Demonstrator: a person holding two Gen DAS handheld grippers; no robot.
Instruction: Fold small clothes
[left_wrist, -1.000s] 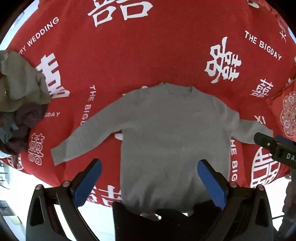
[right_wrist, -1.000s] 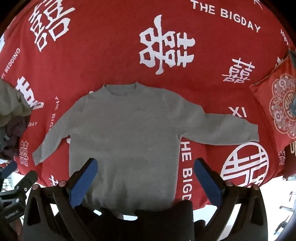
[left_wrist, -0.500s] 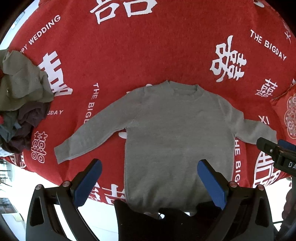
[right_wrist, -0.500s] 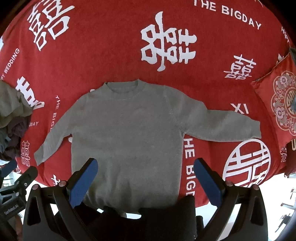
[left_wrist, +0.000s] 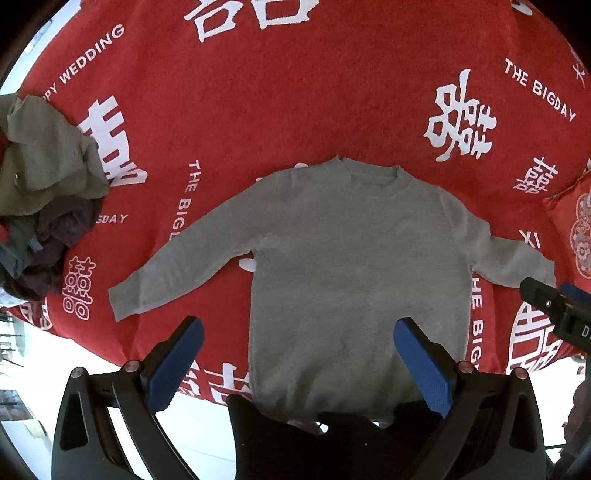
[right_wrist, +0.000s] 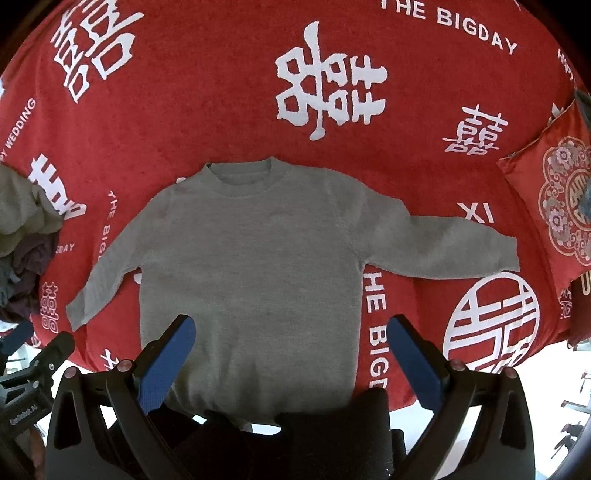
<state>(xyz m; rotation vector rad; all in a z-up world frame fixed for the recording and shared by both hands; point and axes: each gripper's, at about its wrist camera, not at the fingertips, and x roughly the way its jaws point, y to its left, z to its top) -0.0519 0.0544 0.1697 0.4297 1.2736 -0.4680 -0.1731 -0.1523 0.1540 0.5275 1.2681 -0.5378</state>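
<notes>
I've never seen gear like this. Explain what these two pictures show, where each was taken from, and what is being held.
No robot arm here: a person holds a two-finger tool in each hand, with a fisheye camera looking along its fingers. One picture is from the left gripper, the other from the right gripper; the blue fingers at the bottom belong to each tool. Both are open and hold nothing. On the red cloth with white lettering a grey sweater lies flat, sleeves out. A pile of clothes sits at the left, a red cushion at the right.

Loads of open red printed blanket beyond the sweater; only the crumpled clothes pile left and red embroidered cushion right crowd things.
</notes>
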